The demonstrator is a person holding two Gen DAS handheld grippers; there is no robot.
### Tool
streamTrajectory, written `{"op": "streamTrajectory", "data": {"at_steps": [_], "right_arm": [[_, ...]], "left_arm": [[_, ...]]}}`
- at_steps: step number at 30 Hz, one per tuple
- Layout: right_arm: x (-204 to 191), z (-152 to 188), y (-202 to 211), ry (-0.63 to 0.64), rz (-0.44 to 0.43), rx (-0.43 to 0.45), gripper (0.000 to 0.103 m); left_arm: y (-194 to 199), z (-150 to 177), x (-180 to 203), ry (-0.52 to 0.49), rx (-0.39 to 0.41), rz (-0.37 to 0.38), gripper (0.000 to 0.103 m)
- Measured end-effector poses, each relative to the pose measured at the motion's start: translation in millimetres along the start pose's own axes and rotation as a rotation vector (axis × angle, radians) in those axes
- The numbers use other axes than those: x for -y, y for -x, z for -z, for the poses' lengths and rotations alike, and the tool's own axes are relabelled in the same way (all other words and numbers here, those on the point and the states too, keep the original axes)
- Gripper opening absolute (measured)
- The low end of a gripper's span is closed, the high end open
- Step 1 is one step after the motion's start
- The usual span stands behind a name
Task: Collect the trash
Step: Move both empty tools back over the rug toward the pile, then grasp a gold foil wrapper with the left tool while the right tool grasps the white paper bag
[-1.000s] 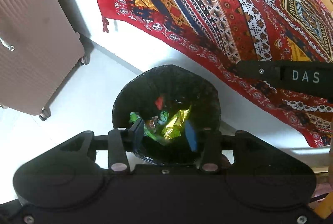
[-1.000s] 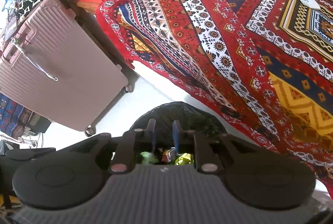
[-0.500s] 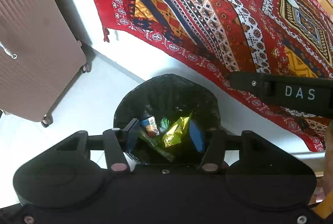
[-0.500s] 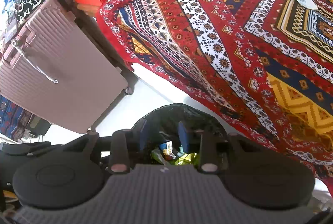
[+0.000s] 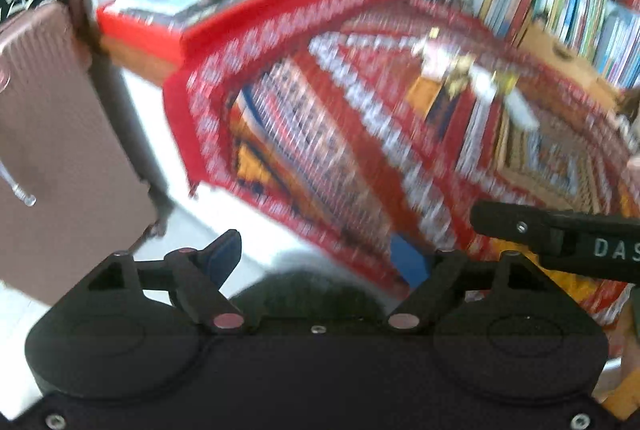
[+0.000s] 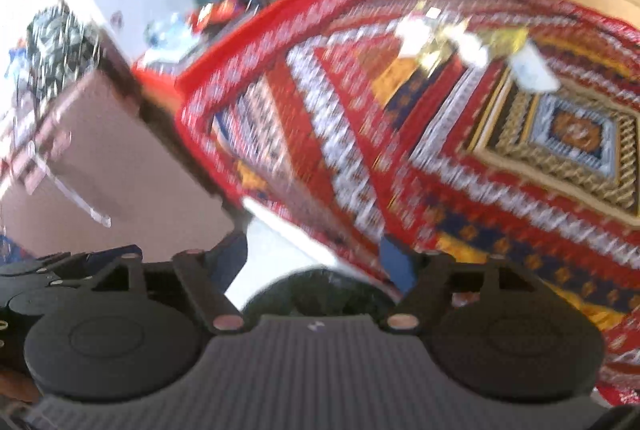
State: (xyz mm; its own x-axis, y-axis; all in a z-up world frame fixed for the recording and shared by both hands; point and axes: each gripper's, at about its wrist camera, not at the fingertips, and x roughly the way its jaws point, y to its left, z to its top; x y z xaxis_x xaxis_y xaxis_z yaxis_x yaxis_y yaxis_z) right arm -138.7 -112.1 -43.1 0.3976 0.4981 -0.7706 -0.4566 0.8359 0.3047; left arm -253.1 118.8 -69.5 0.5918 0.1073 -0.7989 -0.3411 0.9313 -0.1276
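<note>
While both grippers, left gripper (image 5: 316, 258) and right gripper (image 6: 314, 258), open empty above bin (image 5: 304, 290), wrappers (image 6: 460, 46) lie on far bedspread (image 6: 400, 150): collecting unfinished.

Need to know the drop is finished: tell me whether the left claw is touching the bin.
Apart. The left wrist view shows the left claw, jaws opening and empty, with white floor visible between its fingertips and the bin below.
</note>
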Motion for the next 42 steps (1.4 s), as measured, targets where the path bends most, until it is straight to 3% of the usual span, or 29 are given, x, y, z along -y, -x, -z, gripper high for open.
{"op": "streamTrajectory", "data": {"at_steps": [8, 18, 26, 33, 42], "right_arm": [[60, -53, 21, -0.072, 0.065, 0.119, 0.088], [149, -111, 18, -0.109, 0.161, 0.185, 0.090], [190, -137, -23, -0.039, 0.245, 0.112, 0.090], [213, -149, -66, -0.041, 0.259, 0.016, 0.090], [226, -160, -108, -0.035, 0.265, -0.068, 0.090]], "left_arm": [[-16, -59, 43, -0.008, 0.051, 0.029, 0.083], [-83, -116, 116, -0.029, 0.030, 0.064, 0.082], [-146, -149, 167, -0.044, -0.008, 0.076, 0.076], [-199, -168, 178, 0.012, -0.066, 0.087, 0.066], [-239, -178, 190, 0.011, -0.111, 0.087, 0.064]]}}
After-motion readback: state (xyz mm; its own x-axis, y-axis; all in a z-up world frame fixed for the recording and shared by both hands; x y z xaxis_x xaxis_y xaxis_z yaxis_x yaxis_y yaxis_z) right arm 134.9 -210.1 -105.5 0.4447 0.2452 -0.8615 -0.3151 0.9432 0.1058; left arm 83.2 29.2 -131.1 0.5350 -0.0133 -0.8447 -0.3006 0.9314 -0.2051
